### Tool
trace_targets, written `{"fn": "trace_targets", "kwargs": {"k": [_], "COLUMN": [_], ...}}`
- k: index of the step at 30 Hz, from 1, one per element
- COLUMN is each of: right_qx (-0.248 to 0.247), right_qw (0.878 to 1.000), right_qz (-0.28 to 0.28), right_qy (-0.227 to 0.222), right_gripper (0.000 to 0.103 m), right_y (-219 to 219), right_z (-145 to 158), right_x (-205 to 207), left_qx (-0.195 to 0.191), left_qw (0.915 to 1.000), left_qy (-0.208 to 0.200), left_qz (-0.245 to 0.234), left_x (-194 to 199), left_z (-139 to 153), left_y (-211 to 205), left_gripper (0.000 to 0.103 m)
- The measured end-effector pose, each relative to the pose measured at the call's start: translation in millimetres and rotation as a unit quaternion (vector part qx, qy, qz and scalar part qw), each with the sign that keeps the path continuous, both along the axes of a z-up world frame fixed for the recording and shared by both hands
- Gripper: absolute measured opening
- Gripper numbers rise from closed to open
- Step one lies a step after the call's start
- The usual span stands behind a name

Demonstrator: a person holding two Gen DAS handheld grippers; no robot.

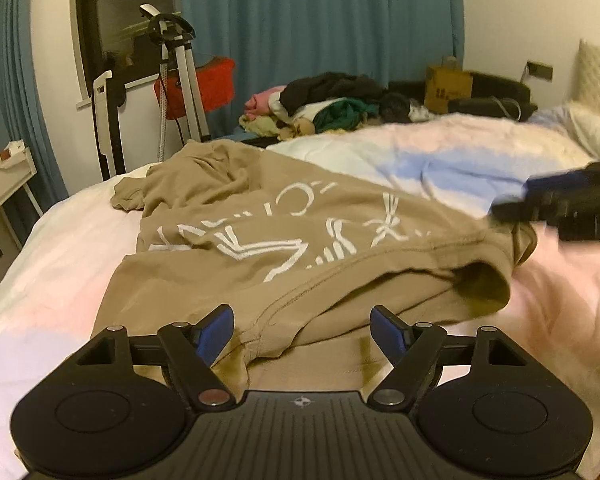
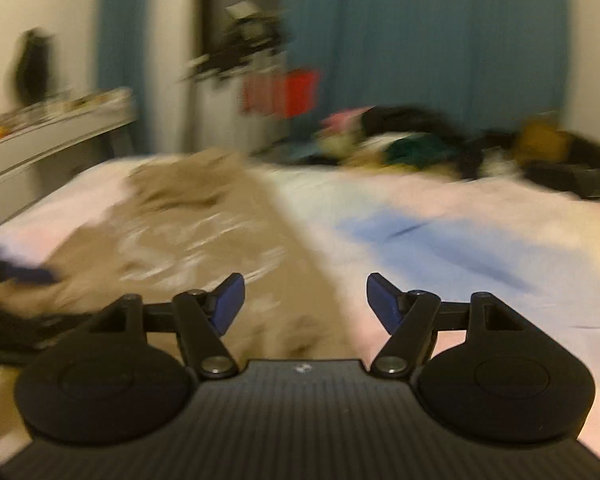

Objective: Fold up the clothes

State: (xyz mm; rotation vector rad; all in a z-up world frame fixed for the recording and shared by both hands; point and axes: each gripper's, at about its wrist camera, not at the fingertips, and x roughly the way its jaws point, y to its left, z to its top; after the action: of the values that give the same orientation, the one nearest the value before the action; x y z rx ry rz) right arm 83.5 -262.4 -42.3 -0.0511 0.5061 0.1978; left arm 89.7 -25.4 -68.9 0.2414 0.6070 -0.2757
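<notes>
The left hand-held gripper (image 1: 302,330) hangs low over the near edge of a tan cotton T-shirt with white printed lettering (image 1: 260,236), its blue-padded fingers (image 1: 216,332) spread wide with the shirt's stitched hem lying between them but not pinched. It reads as released and lined up to take that hem, which would explain why it points down at the cloth and sits so close to it.

The shirt lies spread across a bed with a pale pink, white and blue cover (image 1: 440,160), print side up. Its near right part is doubled over, leaving an open tunnel of fabric, probably a sleeve or a folded flank. Its far end is bunched and wrinkled near the bed's edge. Laying it flat on the bed gives a broad soft surface for folding.

The right hand-held gripper (image 2: 304,300) is also released: its own view, heavily blurred, shows both blue pads apart with nothing between them, hovering over the shirt's right border and the bare cover beside it. In the left wrist view it appears as a dark shape at the shirt's right corner, close to the fabric; whether it touches I cannot tell.

A heap of mixed dark, green, pink and cream garments (image 1: 332,104) waits at the far side of the bed, well apart from the shirt, likely the pile yet to be folded.
</notes>
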Motion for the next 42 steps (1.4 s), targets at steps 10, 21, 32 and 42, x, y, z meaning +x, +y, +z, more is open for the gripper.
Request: {"fn": "trace_targets", "kwargs": {"k": [10,21,32,42], "right_qx": [-0.225,0.062,0.078,0.015], "right_qw": [0.972,0.994,0.996,1.000], "right_qz": [0.029,-0.030,-0.012,0.024], "right_qy": [0.054,-0.088,-0.046,-0.001], "right_gripper": [0.012,0.002,0.005,0.008], "right_y": [55,-16,-16,23], "right_z": [-59,31,17,-10], "right_x": [22,-15,-7,6], "left_qx": [-0.014,0.007,0.125,0.020], "left_qw": [0.9998,0.9929,0.9902,0.9945], "left_qy": [-0.012,-0.108,-0.062,-0.096], "left_qz": [0.005,-0.049,0.001,0.036], "left_x": [8,-8,28,7], "left_z": [-3,-7,-48,-3], "left_y": [7,-28,-37,-3], "left_gripper": [0.077,0.077,0.051,0.009]}}
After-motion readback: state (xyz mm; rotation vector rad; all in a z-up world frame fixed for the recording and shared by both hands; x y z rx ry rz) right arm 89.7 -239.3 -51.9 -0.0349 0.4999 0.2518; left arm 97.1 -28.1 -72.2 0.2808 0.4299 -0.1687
